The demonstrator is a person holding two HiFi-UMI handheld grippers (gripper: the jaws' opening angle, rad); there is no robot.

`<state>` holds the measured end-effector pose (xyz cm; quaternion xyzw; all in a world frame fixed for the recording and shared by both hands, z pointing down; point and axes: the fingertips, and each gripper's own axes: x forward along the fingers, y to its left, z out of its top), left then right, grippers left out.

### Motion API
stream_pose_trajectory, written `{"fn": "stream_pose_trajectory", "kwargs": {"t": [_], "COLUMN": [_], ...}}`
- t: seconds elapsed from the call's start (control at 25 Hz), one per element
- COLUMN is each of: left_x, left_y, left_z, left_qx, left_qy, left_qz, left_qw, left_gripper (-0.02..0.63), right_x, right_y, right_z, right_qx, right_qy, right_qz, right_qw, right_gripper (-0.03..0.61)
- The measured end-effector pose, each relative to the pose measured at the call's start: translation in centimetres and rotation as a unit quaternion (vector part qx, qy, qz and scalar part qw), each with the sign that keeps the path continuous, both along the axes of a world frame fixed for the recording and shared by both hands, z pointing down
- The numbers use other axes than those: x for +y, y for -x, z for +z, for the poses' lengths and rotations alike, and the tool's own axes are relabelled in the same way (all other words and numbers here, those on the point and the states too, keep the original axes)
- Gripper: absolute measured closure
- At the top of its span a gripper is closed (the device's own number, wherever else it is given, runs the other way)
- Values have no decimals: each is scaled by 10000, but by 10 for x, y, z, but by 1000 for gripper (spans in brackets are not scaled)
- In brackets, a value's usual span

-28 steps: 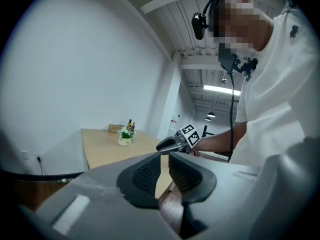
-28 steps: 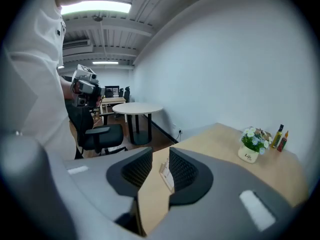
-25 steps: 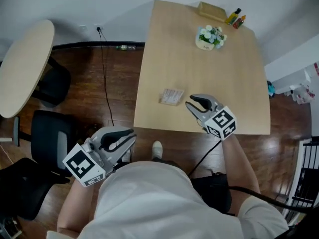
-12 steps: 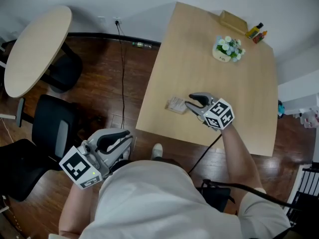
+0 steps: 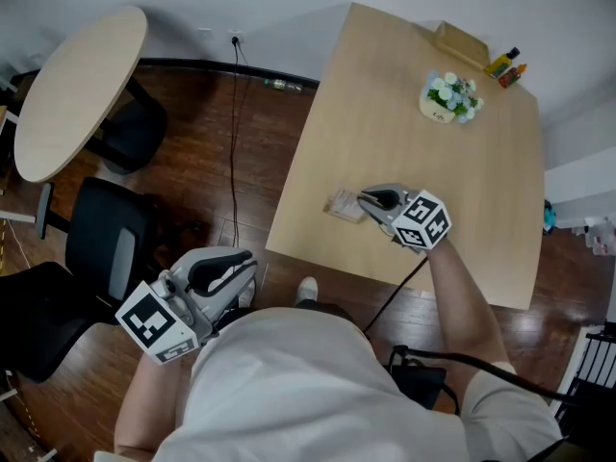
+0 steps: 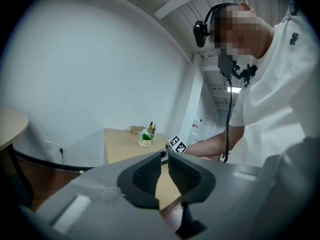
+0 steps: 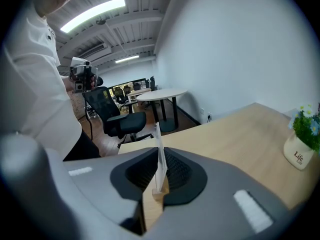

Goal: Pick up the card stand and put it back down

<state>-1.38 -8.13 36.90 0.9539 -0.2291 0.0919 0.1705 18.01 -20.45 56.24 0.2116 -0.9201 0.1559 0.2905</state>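
The card stand [image 5: 343, 205], a clear upright sheet on a small wooden base, sits near the front left edge of the light wooden table [image 5: 433, 191]. My right gripper [image 5: 370, 200] reaches it from the right. In the right gripper view the card stand [image 7: 160, 159] stands upright between the two dark pads, and my right gripper [image 7: 160, 170] has its jaws closing onto it, both pads against the sheet. My left gripper [image 5: 250, 259] hangs off the table by my torso. In its own view my left gripper [image 6: 164, 159] holds nothing and the pads nearly meet.
At the table's far end stand a small flower pot [image 5: 450, 99], two little bottles [image 5: 507, 64] and a wooden box [image 5: 460, 38]. A round table [image 5: 77, 89] and black office chairs [image 5: 106, 258] stand to the left. A cable [image 5: 234, 133] runs over the wooden floor.
My right gripper has moved left to the card stand and its jaws have narrowed around it. The left gripper has stayed low by my side.
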Motion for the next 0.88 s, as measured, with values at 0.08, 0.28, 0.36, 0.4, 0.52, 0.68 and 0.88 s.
{"fn": "stream_pose_trajectory", "kwargs": {"t": [0.08,0.28,0.36,0.4,0.52,0.68,0.88], "left_x": [-1,-3,-3,-3,-3,-3,-4], "left_y": [1,3,4,4,3,3,5], "left_z": [-1,-1,0,0,0,1,-1], "left_qx": [-1,11,29,38,60,77,99], "left_qy": [-2,1,-5,-6,7,17,6], "left_qz": [-7,-6,0,9,43,81,113], "left_qw": [10000,10000,10000,10000,10000,9999,9999], "left_gripper": [563,563,563,563,563,563,563], "right_x": [0,2,3,3,4,3,2], "right_y": [1,1,2,3,3,2,1], "right_z": [-1,-1,-3,-3,-6,-12,-23], "right_qx": [-9,-2,-9,-8,-6,-32,-43], "right_qy": [6,-17,-40,-50,-78,-116,-177], "right_qz": [-4,-28,-33,-31,-19,14,49], "right_qw": [10000,10000,10000,10000,10000,9999,9998], "right_gripper": [541,548,552,552,552,552,552]}}
